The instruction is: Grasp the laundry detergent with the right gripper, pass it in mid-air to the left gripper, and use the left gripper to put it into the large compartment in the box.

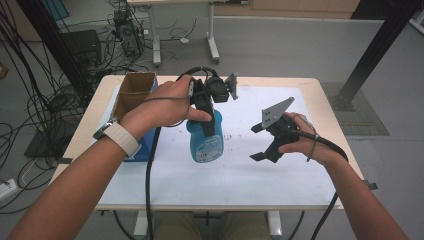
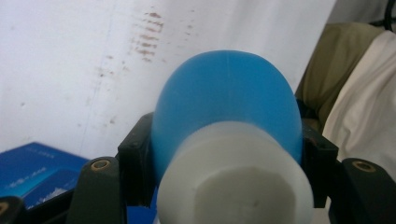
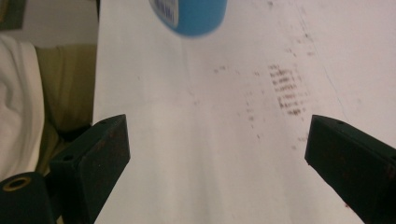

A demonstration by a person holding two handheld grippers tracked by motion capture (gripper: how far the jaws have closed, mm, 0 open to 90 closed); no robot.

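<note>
Cardboard box [image 1: 131, 90]: open-topped, at the worktop's [image 1: 300, 87] left edge.
Left hand-held gripper [image 1: 202, 107]: clamped on the neck of the blue bottle [image 1: 205, 140].
Blue bottle: upright on the white sheet [image 1: 240, 175], mid-worktop, white cap [image 2: 233, 182] between the jaws.
Right hand-held gripper [image 1: 260, 142]: jaws spread wide, empty, just right of the bottle.

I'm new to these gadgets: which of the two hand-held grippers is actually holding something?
The left gripper: its fingers clamp the blue bottle just below its white cap. The right gripper hangs wide open above the white mat, holding nothing.
</note>
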